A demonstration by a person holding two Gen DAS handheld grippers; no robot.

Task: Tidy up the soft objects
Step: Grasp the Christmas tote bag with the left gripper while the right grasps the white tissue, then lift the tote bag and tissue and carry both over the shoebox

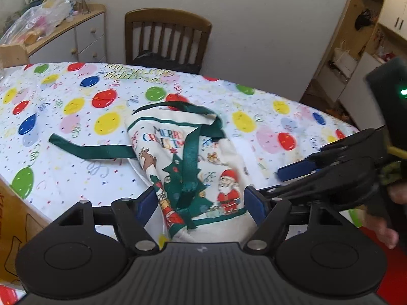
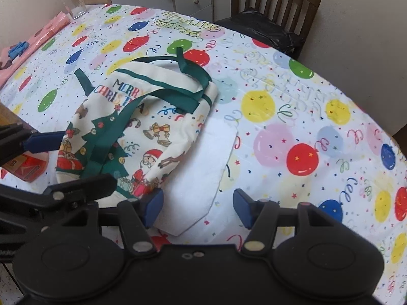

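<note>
A white Christmas apron (image 1: 216,178) with green ribbon straps (image 1: 189,157), a Santa and a tree print lies crumpled on the balloon-print tablecloth (image 1: 76,106). My left gripper (image 1: 201,200) is open, its blue pads either side of the apron's near edge. The right gripper's blue fingers (image 1: 297,170) show at the right of the left wrist view. In the right wrist view the apron (image 2: 152,132) lies left of centre. My right gripper (image 2: 198,206) is open over the apron's plain near flap. The left gripper's finger (image 2: 45,141) shows at the left.
A wooden chair (image 1: 168,38) stands at the table's far side. A drawer cabinet (image 1: 76,38) with bags is at the back left. A glass (image 2: 72,0), pink cloth (image 2: 43,35) and a red packet (image 2: 30,167) lie on the left. Shelves (image 1: 356,50) stand right.
</note>
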